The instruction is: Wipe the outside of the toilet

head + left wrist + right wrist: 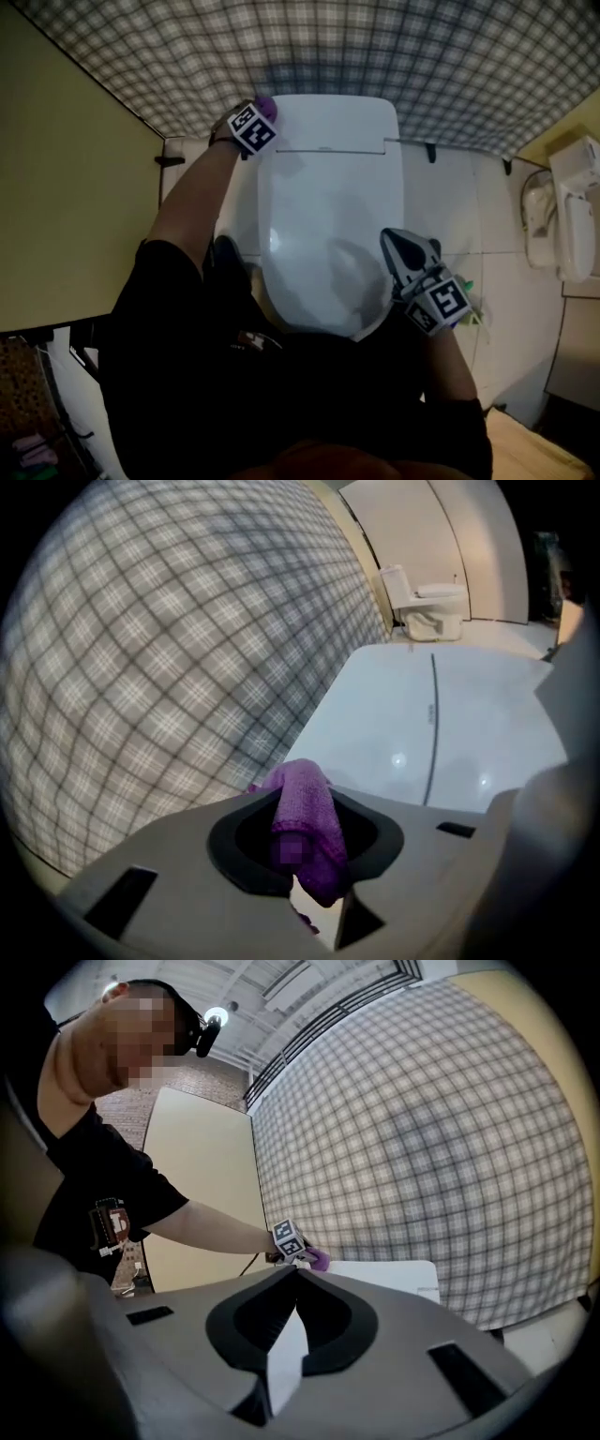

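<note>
Two toilets [450,724] [427,602], two hand-held grippers [265,108] [394,242] (one cloth [314,808]).

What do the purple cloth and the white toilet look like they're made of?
The purple cloth: soft textile, likely microfibre; a fine nubby weave shows and it folds limply. The toilet: hard, smooth, glossy white shell, bright light spots reflecting on it; ceramic or plastic, the look leaves that open.

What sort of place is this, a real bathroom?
Probably a toilet cubicle, perhaps a mock-up in a larger hall: a white toilet against a checked wall, a second toilet beyond, and an open industrial ceiling overhead. The left claw grips a purple cloth.
</note>
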### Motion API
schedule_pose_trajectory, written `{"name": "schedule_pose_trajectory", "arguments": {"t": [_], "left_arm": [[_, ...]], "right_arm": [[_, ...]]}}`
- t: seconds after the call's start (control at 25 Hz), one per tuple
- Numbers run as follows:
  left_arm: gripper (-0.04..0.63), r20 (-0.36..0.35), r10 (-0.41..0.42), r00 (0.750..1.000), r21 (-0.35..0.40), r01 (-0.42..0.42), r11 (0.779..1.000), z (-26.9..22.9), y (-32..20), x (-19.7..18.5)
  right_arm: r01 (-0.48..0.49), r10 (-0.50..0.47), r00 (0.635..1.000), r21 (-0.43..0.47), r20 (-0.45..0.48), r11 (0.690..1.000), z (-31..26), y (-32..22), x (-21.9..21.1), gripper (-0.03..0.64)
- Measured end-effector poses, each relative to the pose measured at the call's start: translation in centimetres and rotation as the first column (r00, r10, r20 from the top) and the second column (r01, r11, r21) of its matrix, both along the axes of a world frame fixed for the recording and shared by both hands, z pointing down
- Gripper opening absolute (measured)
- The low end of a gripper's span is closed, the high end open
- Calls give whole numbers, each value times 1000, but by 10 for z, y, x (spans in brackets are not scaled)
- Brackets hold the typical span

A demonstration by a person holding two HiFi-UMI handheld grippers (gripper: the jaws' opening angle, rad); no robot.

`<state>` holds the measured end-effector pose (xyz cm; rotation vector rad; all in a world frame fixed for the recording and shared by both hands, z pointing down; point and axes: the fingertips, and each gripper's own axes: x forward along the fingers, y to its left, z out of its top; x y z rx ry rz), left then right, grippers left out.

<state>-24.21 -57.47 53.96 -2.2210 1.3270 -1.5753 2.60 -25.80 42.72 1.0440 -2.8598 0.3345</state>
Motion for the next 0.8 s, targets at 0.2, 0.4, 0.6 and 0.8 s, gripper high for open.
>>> {"name": "schedule_pose_trajectory", "arguments": {"t": [0.2, 0.4, 0.6, 0.8], "left_arm": [[89, 62, -8, 998, 37, 6, 999, 34, -79, -1], [74, 147, 72, 987, 66, -82, 994, 33, -93, 9], [71, 208, 161, 965, -69, -150, 986, 43, -29, 14], [72, 222, 237, 946, -124, -213, 969, 65, 93, 32]], "right_arm": [[-24, 24, 1000, -22, -17, 999, 25, -45, 11, -8], [-41, 40, 999, -54, -7, 998, 46, -57, 20, -8], [-43, 43, 999, -15, 12, 999, 26, -25, 14, -8], [-43, 43, 999, 8, -20, 999, 9, 38, 16, -8]]}}
